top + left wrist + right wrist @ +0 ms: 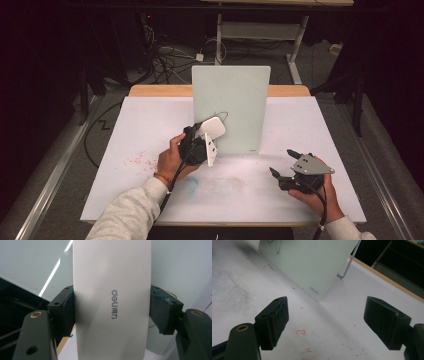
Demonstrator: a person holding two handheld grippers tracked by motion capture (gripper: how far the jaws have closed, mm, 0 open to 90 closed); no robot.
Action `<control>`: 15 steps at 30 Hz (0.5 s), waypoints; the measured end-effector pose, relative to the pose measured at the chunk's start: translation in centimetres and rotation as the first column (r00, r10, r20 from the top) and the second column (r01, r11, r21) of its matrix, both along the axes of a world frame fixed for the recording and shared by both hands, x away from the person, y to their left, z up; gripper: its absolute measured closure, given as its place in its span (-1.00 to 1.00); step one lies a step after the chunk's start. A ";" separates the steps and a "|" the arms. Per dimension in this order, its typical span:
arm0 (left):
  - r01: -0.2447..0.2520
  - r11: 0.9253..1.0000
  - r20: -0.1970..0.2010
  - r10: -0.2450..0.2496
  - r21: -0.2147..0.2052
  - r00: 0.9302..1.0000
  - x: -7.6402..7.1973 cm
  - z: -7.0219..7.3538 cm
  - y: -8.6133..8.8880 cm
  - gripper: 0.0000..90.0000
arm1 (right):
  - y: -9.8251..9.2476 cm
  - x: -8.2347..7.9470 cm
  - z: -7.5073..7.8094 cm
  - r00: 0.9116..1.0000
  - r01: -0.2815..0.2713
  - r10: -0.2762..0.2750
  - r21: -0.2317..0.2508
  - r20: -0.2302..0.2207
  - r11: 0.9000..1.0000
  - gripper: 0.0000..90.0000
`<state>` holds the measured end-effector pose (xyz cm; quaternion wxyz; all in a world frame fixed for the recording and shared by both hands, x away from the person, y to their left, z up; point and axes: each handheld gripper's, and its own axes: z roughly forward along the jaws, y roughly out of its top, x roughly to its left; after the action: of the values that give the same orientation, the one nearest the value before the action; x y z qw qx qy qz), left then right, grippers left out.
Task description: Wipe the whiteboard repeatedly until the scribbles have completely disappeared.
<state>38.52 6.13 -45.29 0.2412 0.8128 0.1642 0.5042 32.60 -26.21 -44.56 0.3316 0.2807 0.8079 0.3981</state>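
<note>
Whiteboard (235, 107) stands upright mid-table (125, 130), and we place everything else from it. Just before its lower left face we see the left gripper (207, 137) with both jaws clamped on a white eraser (112, 290), marked "deli", held against the board below a thin black scribble (220, 116). Near its lower right corner, the right gripper (285, 162) rests with its 2 jaws wide apart, holding nothing.
</note>
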 end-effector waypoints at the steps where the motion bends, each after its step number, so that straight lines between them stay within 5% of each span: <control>1: -0.002 1.000 0.003 0.002 0.008 1.000 -0.1 -0.2 -0.2 -0.35 | 0.0 0.0 0.0 1.000 0.000 0.000 0.000 -0.001 1.000 -0.53; 4: -0.010 0.999 0.015 0.009 0.033 1.000 -0.2 -0.5 -0.6 -0.35 | 0.0 0.0 0.0 1.000 0.000 0.000 0.001 -0.002 1.000 -0.53; 9: 0.005 1.000 -0.009 -0.004 0.015 1.000 0.1 0.4 -0.8 -0.35 | 0.1 0.0 -0.1 1.000 0.002 -0.002 0.000 -0.004 1.000 -0.53; 15: 0.010 1.000 0.019 -0.010 -0.009 1.000 1.3 3.3 -2.2 -0.36 | 0.0 0.1 -0.1 1.000 0.001 -0.001 -0.003 -0.004 1.000 -0.53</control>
<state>39.79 3.92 -41.95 0.2489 0.8077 0.1602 0.5098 32.66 -26.16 -44.66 0.3307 0.2814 0.8090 0.3963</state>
